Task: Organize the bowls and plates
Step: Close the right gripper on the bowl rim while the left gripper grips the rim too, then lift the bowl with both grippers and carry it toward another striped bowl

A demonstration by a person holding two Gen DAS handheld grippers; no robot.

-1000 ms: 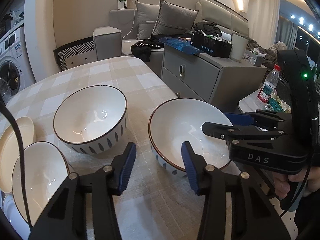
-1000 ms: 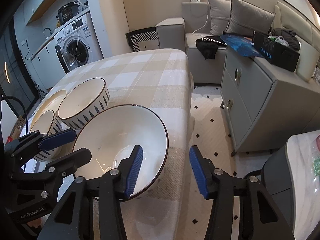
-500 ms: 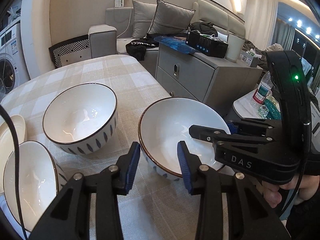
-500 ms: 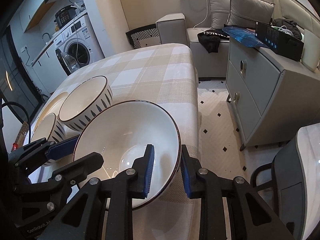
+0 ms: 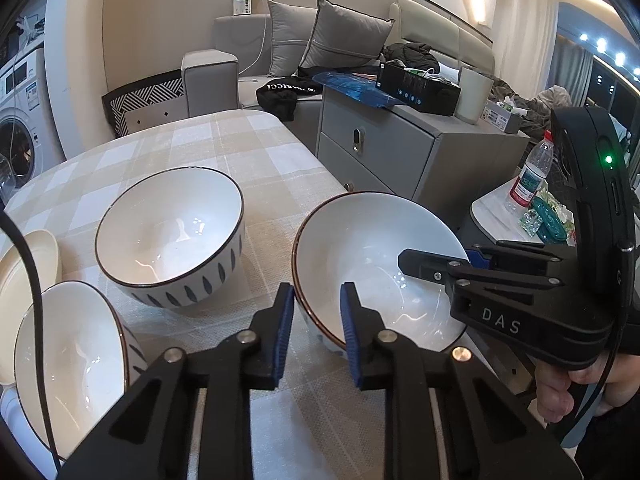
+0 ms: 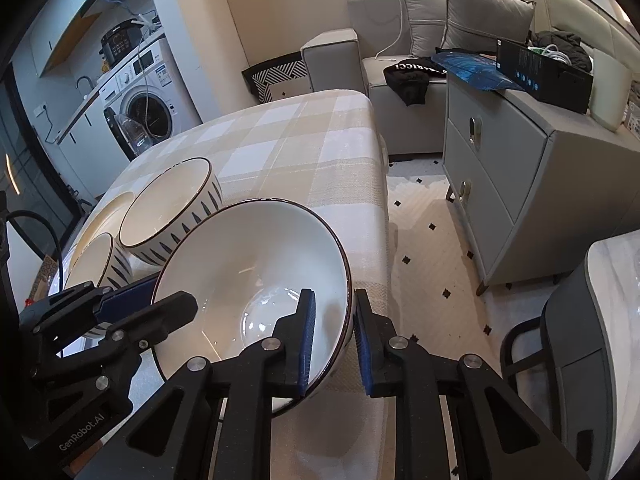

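A large white bowl [image 5: 372, 256] with a dark rim sits near the right edge of the checked table [image 5: 224, 148]. My left gripper [image 5: 316, 316] straddles its near-left rim, one blue pad inside and one outside. My right gripper [image 6: 334, 320] is shut on the bowl's right rim [image 6: 260, 264], which looks tilted up. A second white bowl [image 5: 168, 228] with blue dashes stands to the left. A third bowl [image 5: 68, 356] sits at the near left, beside a cream plate [image 5: 20, 276].
A grey drawer cabinet [image 5: 404, 152] stands right of the table across a narrow floor gap. A sofa [image 5: 288, 60] is behind. A side table with a water bottle [image 5: 532, 172] is at far right. A washing machine [image 6: 140, 100] stands at left.
Both grippers moved onto the large bowl and narrowed their jaws over its rim. The right gripper closed on the right rim and the bowl tipped.
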